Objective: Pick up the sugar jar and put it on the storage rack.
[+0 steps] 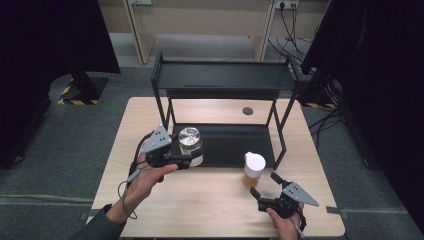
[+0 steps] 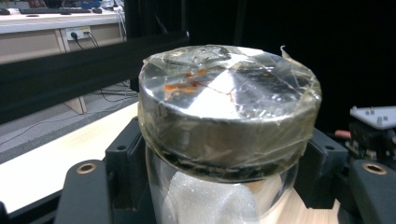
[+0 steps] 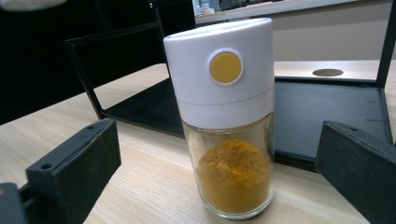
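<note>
- The left tool point(image 1: 192, 159) clenches the clear glass jar with a tape-wrapped silver lid point(image 2: 229, 105) over the black shelf's lower tray point(image 1: 235, 145); smooth, breakable glass, best held below the lid.
- The right tool point(image 1: 265, 184) stands released around the white-capped glass shaker of yellow powder point(image 3: 229, 116) on the wooden surface point(image 1: 200, 200).

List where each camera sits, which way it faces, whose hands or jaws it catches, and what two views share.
High view: above the table, looking forward and down on the black rack; both forearms, left gripper, right gripper.
Left gripper view: on that gripper, facing the silver-lidded jar clamped in its jaws.
Right gripper view: low, facing the turmeric shaker between open jaws.
Shared: high and right gripper views show the shaker and rack.
</note>
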The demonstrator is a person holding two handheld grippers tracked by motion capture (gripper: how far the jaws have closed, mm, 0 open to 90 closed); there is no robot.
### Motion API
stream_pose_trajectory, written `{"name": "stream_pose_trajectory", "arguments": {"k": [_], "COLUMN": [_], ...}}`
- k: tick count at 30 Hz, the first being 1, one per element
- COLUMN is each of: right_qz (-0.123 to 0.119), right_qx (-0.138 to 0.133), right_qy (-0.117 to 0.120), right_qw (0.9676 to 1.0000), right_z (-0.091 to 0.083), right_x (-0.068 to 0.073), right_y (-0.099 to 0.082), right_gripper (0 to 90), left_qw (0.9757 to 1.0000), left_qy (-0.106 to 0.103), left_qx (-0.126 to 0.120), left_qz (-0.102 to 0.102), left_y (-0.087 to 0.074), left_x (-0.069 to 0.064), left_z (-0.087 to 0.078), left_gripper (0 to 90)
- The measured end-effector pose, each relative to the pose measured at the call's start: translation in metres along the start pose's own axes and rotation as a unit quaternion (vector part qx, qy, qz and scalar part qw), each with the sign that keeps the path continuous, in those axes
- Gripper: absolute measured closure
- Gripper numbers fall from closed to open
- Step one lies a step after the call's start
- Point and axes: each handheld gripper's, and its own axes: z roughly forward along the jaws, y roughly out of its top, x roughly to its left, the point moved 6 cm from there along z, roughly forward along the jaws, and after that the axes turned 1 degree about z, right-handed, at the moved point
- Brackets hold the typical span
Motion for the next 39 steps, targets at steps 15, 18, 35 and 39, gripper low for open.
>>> {"name": "stream_pose_trajectory", "arguments": {"k": [15, 18, 35, 39], "right_qz": [0.002, 0.0, 0.001, 0.002], "right_qx": [0.001, 0.001, 0.001, 0.001], "right_qy": [-0.001, 0.0, -0.001, -0.001], "right_qw": [1.0, 1.0, 1.0, 1.0], "right_z": [0.0, 0.0, 0.0, 0.0], "right_x": [0.0, 0.0, 0.0, 0.0], "right_y": [0.0, 0.0, 0.0, 0.0], "right_gripper": [0.5, 0.5, 0.5, 0.5], "left_qw": [0.9999, 0.9999, 0.9993, 0.9989], "left_qy": [0.013, 0.014, 0.037, 0.046], "left_qx": [0.007, 0.007, 0.005, 0.003], "left_qz": [0.003, 0.0, 0.008, 0.008], "left_y": [0.057, 0.066, 0.121, 0.133], "left_x": [0.017, 0.019, 0.027, 0.03], "left_z": [0.002, 0.002, -0.002, 0.0], "left_gripper": [31.2, 31.2, 31.2, 31.2]}}
